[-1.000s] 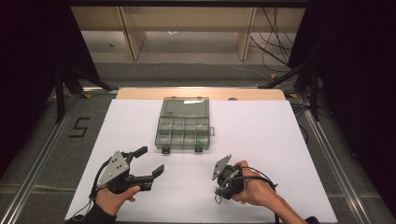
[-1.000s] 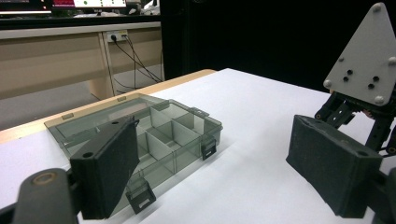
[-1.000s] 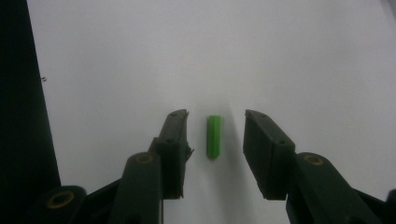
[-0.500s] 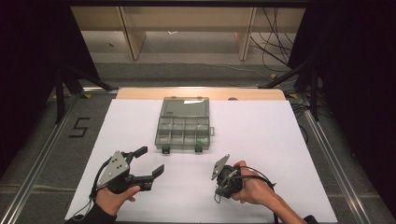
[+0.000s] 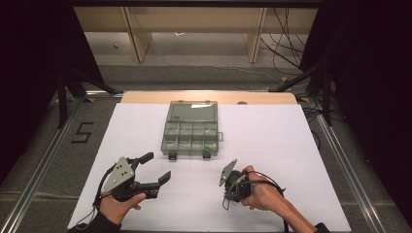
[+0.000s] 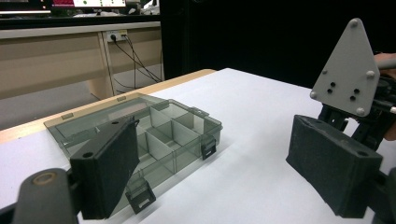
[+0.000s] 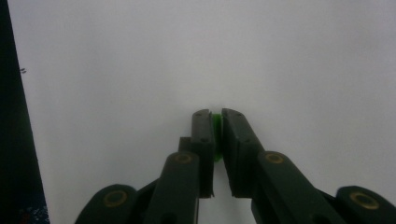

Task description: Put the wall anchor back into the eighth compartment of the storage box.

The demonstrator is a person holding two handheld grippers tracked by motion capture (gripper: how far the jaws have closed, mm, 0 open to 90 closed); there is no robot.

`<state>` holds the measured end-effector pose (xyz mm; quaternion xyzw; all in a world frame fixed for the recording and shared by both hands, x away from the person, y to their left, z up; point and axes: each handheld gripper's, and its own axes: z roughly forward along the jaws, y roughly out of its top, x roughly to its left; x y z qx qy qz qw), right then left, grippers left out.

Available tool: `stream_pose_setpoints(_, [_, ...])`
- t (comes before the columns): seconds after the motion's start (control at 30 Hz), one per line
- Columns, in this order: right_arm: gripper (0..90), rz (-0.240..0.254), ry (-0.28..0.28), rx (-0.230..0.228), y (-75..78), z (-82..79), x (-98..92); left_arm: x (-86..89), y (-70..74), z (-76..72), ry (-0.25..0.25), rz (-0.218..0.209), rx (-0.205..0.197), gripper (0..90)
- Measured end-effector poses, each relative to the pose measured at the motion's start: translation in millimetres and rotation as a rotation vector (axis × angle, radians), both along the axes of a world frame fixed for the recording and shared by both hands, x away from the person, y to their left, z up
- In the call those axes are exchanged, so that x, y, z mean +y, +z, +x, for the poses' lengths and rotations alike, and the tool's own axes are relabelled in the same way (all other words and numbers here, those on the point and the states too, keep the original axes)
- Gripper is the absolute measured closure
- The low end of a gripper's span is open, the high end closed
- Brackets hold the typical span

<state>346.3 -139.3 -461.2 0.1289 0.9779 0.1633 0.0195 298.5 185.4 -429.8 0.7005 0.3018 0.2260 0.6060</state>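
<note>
Green piece (image 7: 216, 126), seemingly small, between right tongs (image 7: 215, 122)

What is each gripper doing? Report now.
Left gripper: open, holding nothing.
Right gripper: just closed on a small green piece.

A white-topped table (image 5: 301, 145) carries an open clear compartment box (image 5: 191, 130) near its far edge

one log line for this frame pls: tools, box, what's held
right tool: just closed on small green piece, over white table sheet | left tool: open, empty | clear grey plastic compartment box: lid open, green piece in one cell
</note>
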Motion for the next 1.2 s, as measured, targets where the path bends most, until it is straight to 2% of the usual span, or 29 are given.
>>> stream_pose_setpoints(0.03, [84.3, -0.015, 0.000, -0.002, 1.0, -0.8, 0.5, -0.2, -0.1, 0.0, 0.000, 0.002, 0.001, 15.8])
stream_pose_setpoints(0.1, [84.4, -0.007, 0.005, -0.006, 0.5, -1.2, 0.5, -0.9, -0.7, 0.9, -0.011, -0.007, -0.007, 15.8])
stream_pose_setpoints(0.13, [84.5, -0.007, 0.003, -0.011, 0.5, -1.4, 0.6, -0.5, 0.1, -0.3, 0.000, 0.003, 0.002, 15.8])
stream_pose_setpoints(0.3, [84.5, -0.010, 0.012, -0.018, 1.1, -2.1, 1.5, -0.3, 0.0, -0.2, 0.000, -0.003, 0.001, 15.8])
stream_pose_setpoints(0.47, [84.5, 0.011, 0.010, -0.027, 6.6, 0.8, 0.2, -0.1, 0.0, -0.1, 0.000, -0.001, 0.000, 15.8])
stream_pose_setpoints(0.57, [84.5, 0.018, 0.003, -0.052, 12.0, 2.5, -0.9, -0.8, -0.5, 0.4, -0.002, -0.004, -0.001, 15.8])
stream_pose_setpoints(0.6, [84.5, 0.020, 0.005, -0.057, 13.2, 3.6, -1.3, -1.0, -0.9, 1.6, -0.014, -0.007, -0.012, 15.8])
stream_pose_setpoints(0.63, [84.5, 0.020, 0.000, -0.068, 14.8, 5.1, -1.8, -1.0, -0.3, 0.2, 0.000, 0.002, 0.002, 15.8])
stream_pose_setpoints(0.8, [84.5, 0.048, -0.016, -0.094, 21.1, 12.0, -3.3, -0.7, -0.7, 0.7, 0.002, -0.001, 0.003, 15.8])
stream_pose_setpoints(0.87, [84.5, 0.038, -0.011, -0.096, 24.9, 14.5, -3.1, -0.7, -0.8, 0.9, 0.002, 0.000, 0.004, 15.8])
stream_pose_setpoints(0.93, [84.5, 0.058, -0.014, -0.107, 27.3, 16.8, -2.7, -0.6, -1.1, 1.0, 0.002, 0.001, 0.005, 15.8])
stream_pose_setpoints(1.1, [84.5, 0.068, -0.023, -0.136, 33.3, 23.7, 1.8, -0.4, -1.3, 1.3, 0.004, -0.001, 0.007, 15.8])
stream_pose_setpoints(1.2, [84.5, 0.064, -0.009, -0.137, 36.0, 32.6, 8.5, -0.8, -1.1, 1.3, 0.004, -0.004, 0.006, 15.8])
